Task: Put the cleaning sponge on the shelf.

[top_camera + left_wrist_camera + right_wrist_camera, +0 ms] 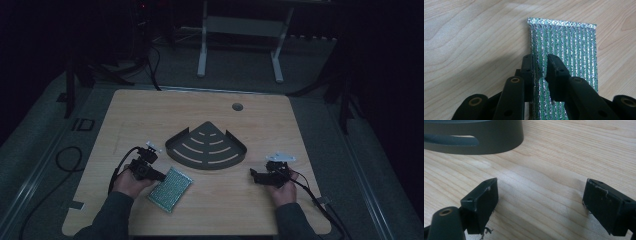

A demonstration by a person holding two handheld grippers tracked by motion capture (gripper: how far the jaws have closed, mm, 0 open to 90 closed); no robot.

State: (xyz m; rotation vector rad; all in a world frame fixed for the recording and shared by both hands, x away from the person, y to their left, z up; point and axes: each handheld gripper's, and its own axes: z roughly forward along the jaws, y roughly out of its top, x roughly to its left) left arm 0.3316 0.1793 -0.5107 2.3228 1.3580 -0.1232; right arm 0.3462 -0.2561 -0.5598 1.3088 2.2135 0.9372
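Left gripper [540, 66]: your fingers seemingly pinch the green scouring pad [566, 50].
Right gripper [540, 205]: your fingers spread above table [554, 160].

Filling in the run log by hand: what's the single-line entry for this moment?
left gripper: pinching a fold of the green glittery pad | right gripper: open, empty, over bare table | corner shelf: mid-table, untouched
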